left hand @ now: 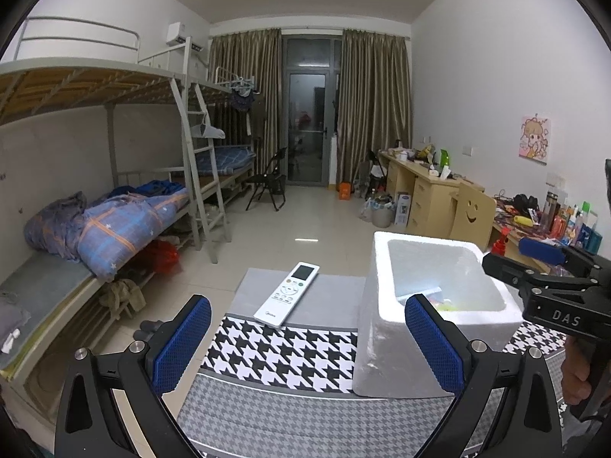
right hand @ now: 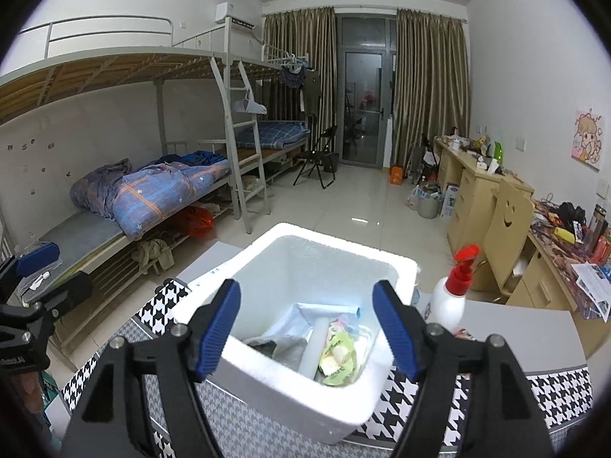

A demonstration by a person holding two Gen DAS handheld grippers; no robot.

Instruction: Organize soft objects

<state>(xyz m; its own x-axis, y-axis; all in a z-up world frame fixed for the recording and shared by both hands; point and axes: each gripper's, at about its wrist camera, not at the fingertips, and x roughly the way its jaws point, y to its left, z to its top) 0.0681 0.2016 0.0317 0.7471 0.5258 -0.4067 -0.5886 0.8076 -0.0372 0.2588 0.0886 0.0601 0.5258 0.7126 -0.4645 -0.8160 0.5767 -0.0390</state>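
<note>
A white foam box (right hand: 267,374) stands on the houndstooth-covered table (right hand: 565,389). Inside it lie a grey cloth (right hand: 284,347), a light blue cloth (right hand: 305,316), a white roll (right hand: 319,343) and a green-yellow packet (right hand: 340,355). My right gripper (right hand: 307,324) hovers over the box's near rim, open, with nothing between its blue pads. In the left wrist view the same foam box (left hand: 382,343) sits to the right. My left gripper (left hand: 307,343) is open over the cloth with nothing in it. The right gripper (left hand: 542,263) shows at the right edge.
A white remote control (left hand: 288,294) lies on the table left of the box. A white spray bottle with a red nozzle (right hand: 452,297) stands right of the box. Bunk beds (right hand: 152,191) line the left wall, desks (right hand: 481,187) the right.
</note>
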